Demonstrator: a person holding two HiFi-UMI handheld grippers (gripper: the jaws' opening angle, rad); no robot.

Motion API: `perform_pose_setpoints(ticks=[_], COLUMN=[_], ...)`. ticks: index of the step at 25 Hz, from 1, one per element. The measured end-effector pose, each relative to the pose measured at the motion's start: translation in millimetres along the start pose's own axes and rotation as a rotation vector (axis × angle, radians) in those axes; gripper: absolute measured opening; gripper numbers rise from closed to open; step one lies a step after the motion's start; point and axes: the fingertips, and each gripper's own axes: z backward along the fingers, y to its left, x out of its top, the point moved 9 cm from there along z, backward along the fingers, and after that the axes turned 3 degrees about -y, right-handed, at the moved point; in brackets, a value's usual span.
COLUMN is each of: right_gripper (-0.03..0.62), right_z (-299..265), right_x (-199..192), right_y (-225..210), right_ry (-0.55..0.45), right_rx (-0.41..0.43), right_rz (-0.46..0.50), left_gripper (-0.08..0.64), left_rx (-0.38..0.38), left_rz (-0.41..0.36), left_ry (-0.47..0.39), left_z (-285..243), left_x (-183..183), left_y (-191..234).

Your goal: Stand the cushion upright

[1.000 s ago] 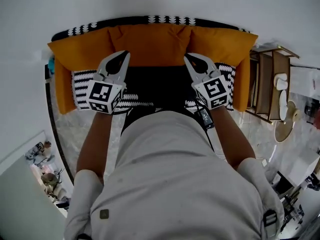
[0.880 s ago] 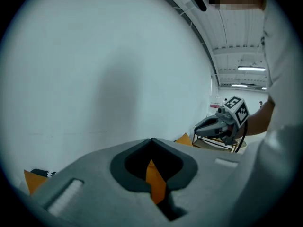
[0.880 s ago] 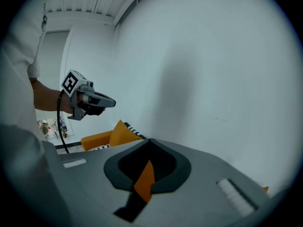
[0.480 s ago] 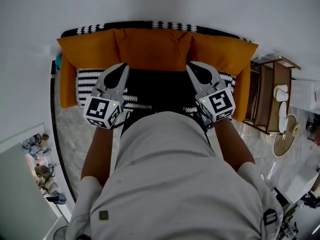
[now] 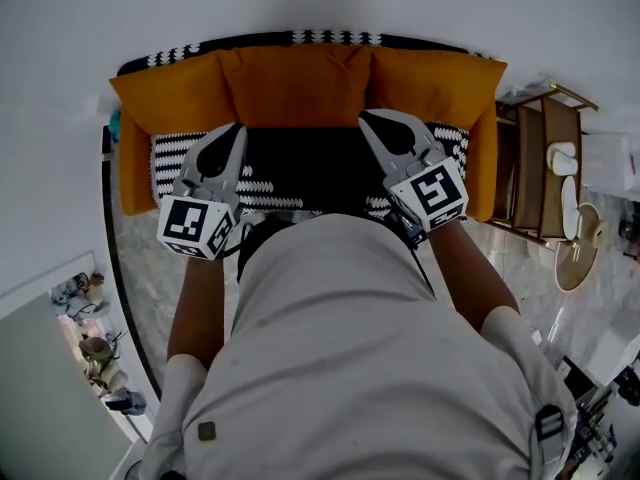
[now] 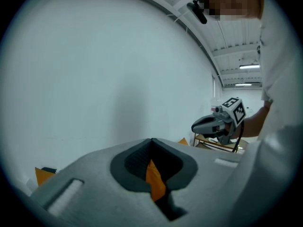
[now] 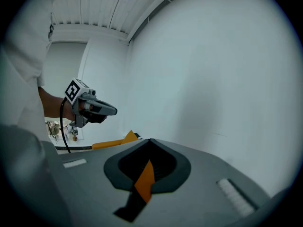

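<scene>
**White Wall, Sofa, Both Grippers Closed on the Middle Cushion**

White wall (image 5: 300, 3) fills the upper part of the head view. A sofa (image 5: 125, 183) stands against it on a pale marbled floor (image 5: 140, 268). The seat carries a black-and-white patterned cover (image 5: 300, 168). A wooden rack (image 5: 530, 168) stands just beside the sofa's right end.

1. Cushions. Three orange cushions line the sofa back. The middle cushion (image 5: 300, 83) sits between the left cushion (image 5: 165, 93) and the right cushion (image 5: 440, 83), touching both. Its top edge lies along the patterned strip next to the wall.

2. Left gripper (image 5: 237, 128). The tip lies at the lower left corner of the middle cushion. In the left gripper view the jaws stand together, and a narrow fold of orange fabric shows pinched between the pads.

3. Right gripper (image 5: 368, 118). The tip lies at the lower right corner of the same cushion. In the right gripper view the jaws are likewise together on a strip of orange fabric.

4. Alignment. Both grippers point toward the wall, well apart from each other, one at each lower corner.
</scene>
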Motion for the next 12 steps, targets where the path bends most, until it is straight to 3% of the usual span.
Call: perform_pose_setpoints(ticks=[6,12], right_gripper=[0.011,0.011], right_z=[10,16], right_x=[8,14], right_y=[48,123], right_ry=[-0.006,-0.029], right_rx=[-0.084,-0.196], right_rz=[-0.026,-0.081], left_gripper=[0.003,0.003], left_rx=[-0.11,-0.197], left_rz=[-0.046,-0.079], left_ry=[-0.016,-0.023], left_z=[26,91], left_x=[2,-4], left_y=[4,27])
